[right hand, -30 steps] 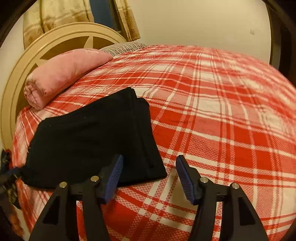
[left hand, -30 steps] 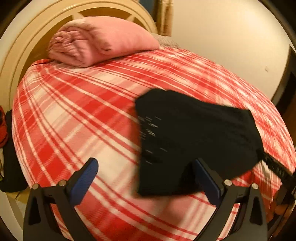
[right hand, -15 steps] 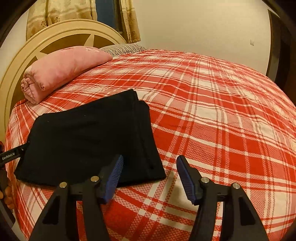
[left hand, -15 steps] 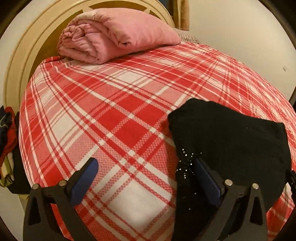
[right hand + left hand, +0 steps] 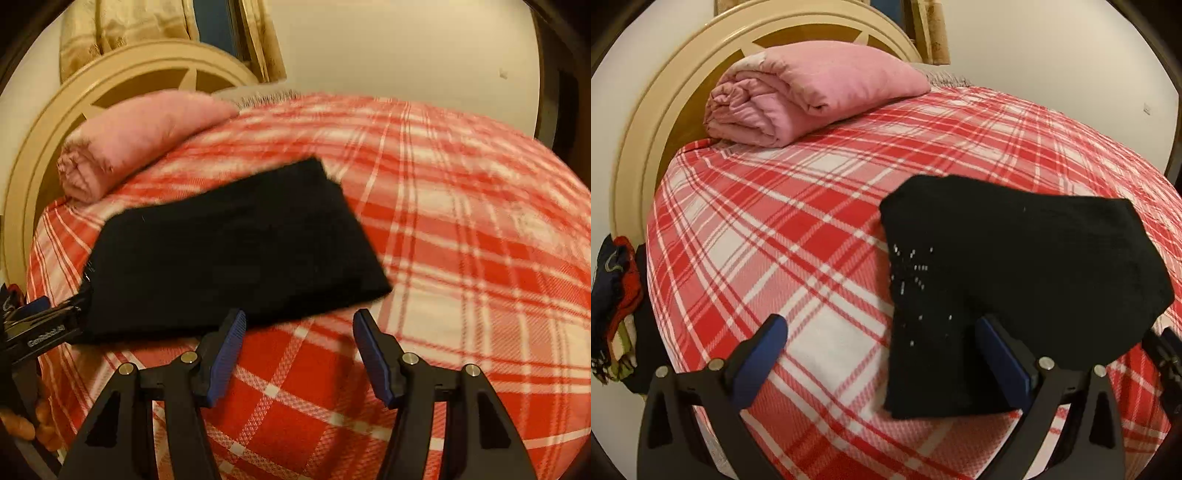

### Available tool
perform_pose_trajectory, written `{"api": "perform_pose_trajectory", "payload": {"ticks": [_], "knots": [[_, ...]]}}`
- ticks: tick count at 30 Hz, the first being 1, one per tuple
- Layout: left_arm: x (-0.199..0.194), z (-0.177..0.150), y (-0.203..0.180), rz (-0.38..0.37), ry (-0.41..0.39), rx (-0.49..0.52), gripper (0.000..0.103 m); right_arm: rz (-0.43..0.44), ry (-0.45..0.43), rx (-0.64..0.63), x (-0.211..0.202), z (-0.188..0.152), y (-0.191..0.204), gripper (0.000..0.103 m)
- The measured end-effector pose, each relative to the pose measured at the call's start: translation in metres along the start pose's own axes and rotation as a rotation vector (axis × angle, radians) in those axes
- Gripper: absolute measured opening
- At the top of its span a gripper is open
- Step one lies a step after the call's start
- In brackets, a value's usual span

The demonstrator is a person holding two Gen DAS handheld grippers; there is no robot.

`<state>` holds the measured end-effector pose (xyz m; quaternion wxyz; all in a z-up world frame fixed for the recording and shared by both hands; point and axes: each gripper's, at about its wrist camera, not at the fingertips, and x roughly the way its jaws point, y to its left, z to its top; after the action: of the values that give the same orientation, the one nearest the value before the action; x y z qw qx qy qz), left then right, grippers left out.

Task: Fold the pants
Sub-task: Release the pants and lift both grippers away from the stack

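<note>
The black pants (image 5: 1008, 288) lie folded into a compact rectangle on the red plaid bed (image 5: 798, 236). They also show in the right wrist view (image 5: 229, 254). My left gripper (image 5: 882, 347) is open and empty, with its right finger over the near-left edge of the pants. My right gripper (image 5: 299, 343) is open and empty, just in front of the near edge of the pants. The left gripper's body (image 5: 44, 332) shows at the left edge of the right wrist view, beside the pants' left end.
A rolled pink blanket (image 5: 809, 92) lies at the head of the bed against the cream headboard (image 5: 665, 110). Dark and red clothes (image 5: 617, 295) hang off the left bed edge. Plaid bedcover (image 5: 461, 240) stretches to the right of the pants. A wall stands behind.
Both grippers have pulled back from the folded pants and shifted; the pants now sit further right in the left view and higher in the right view. The jaws stayed open.
</note>
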<state>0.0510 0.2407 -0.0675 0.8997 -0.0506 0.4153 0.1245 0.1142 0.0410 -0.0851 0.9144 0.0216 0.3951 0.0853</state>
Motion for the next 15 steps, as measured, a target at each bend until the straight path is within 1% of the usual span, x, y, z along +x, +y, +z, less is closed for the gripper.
{"api": "perform_pose_trajectory", "payload": {"ticks": [2, 6, 9, 11, 13, 15], "knots": [[-0.001, -0.003, 0.005, -0.016, 0.014, -0.025, 0.103, 0.002, 0.033, 0.023, 0.008, -0.004, -0.003, 0.062], [-0.012, -0.008, 0.007, -0.006, 0.007, 0.001, 0.103, 0.016, -0.020, 0.042, -0.011, -0.006, -0.004, 0.062], [-0.021, -0.016, 0.006, 0.002, 0.004, 0.015, 0.103, 0.008, -0.008, 0.023, -0.021, -0.013, 0.002, 0.062], [-0.026, -0.024, 0.004, -0.020, 0.011, 0.014, 0.103, -0.003, 0.013, 0.029, -0.029, -0.020, 0.005, 0.062], [-0.028, -0.032, 0.000, -0.047, 0.034, 0.030, 0.103, -0.006, 0.028, 0.043, -0.036, -0.026, 0.004, 0.062], [-0.024, -0.043, -0.009, -0.063, 0.092, 0.066, 0.103, -0.038, 0.060, 0.042, -0.044, -0.034, 0.005, 0.062]]}}
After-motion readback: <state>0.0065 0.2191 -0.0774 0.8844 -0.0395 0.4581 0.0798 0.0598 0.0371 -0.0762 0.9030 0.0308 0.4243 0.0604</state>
